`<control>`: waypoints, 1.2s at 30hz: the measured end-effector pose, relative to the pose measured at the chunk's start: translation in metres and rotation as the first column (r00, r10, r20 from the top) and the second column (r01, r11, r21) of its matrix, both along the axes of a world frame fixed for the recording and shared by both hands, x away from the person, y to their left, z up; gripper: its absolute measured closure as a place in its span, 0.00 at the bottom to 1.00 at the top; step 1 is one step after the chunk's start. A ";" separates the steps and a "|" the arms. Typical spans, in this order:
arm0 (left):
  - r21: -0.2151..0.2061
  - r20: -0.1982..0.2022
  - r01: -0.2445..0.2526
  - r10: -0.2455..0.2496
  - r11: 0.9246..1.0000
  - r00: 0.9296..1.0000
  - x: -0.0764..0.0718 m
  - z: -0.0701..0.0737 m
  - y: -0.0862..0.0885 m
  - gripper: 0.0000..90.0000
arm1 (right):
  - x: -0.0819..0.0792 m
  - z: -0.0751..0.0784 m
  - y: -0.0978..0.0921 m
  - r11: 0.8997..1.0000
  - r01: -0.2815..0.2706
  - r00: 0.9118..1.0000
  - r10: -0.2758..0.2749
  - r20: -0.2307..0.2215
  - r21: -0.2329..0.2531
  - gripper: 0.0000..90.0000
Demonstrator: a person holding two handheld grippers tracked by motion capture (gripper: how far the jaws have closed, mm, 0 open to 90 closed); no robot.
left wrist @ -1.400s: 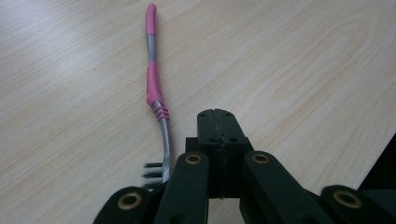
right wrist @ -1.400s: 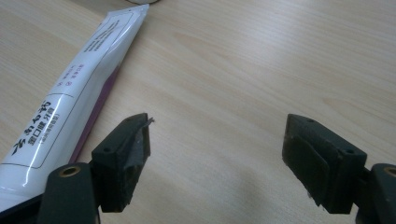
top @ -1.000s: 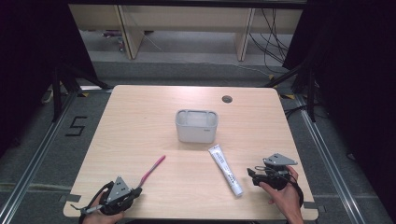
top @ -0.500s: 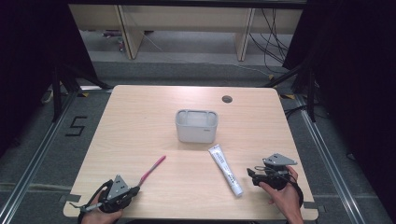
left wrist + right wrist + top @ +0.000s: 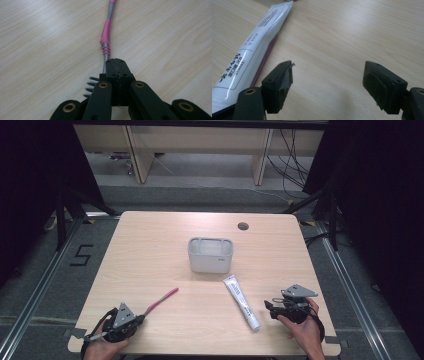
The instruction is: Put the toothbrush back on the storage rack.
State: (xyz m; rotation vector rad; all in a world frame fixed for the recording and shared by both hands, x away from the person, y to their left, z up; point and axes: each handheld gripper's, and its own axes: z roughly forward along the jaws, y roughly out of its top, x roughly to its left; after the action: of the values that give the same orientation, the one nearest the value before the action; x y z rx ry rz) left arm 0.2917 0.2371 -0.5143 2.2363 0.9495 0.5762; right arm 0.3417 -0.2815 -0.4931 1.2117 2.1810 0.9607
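Since your left gripper (image 5: pixel 115 65) is clamped on the toothbrush (image 5: pixel 106 37) neck near the table's (image 5: pixel 150 250) front-left corner, lift gently: it's light, stiff, slippery. Right gripper (image 5: pixel 328 82) stands apart.

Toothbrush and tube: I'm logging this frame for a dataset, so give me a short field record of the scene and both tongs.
table: light wood, round hole near the far edge
bin: grey, mid-table, upright
toothbrush: pink and grey, lying flat at near left, head end between the left jaws
tube: white, lying flat at near right
left tongs: shut on toothbrush near its bristles
right tongs: open, low over bare wood, tube just beside one jaw, not between them
hands: one on each tongs at the near edge
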 end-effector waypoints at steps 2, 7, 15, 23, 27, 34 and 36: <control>0.006 0.018 -0.003 0.003 1.000 1.000 0.005 0.000 0.003 1.00 | 0.000 0.000 0.000 1.000 -0.001 1.000 0.001 0.000 -0.001 0.28; 0.014 0.018 -0.024 0.023 1.000 1.000 0.015 0.000 0.008 1.00 | 0.001 0.000 -0.001 1.000 -0.012 1.000 0.012 -0.008 0.004 0.28; 0.022 0.020 -0.042 0.041 0.999 0.999 0.032 0.000 0.014 1.00 | 0.001 0.000 0.000 1.000 -0.007 1.000 0.007 -0.024 0.004 0.28; 0.020 0.029 -0.070 0.070 0.997 0.997 0.048 0.001 0.017 1.00 | 0.001 0.000 0.000 1.000 -0.011 1.000 0.011 -0.018 -0.005 0.28; 0.027 0.032 -0.074 0.073 0.997 0.997 0.057 0.001 0.019 1.00 | 0.001 0.000 0.000 1.000 -0.010 1.000 0.010 -0.022 -0.004 0.28; 0.020 0.041 -0.104 0.103 0.994 0.994 0.069 0.001 0.016 0.99 | 0.001 -0.001 0.000 1.000 -0.019 1.000 0.019 -0.023 -0.011 0.28; 0.027 0.040 -0.099 0.098 0.995 0.994 0.074 0.001 0.015 0.99 | 0.001 -0.001 0.000 1.000 -0.020 1.000 0.020 -0.022 -0.011 0.28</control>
State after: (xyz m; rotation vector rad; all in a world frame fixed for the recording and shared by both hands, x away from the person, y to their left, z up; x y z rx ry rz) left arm 0.3653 0.2525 -0.5132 2.2047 1.0425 0.6794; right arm 0.3430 -0.2813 -0.4940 1.2033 2.2165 0.9466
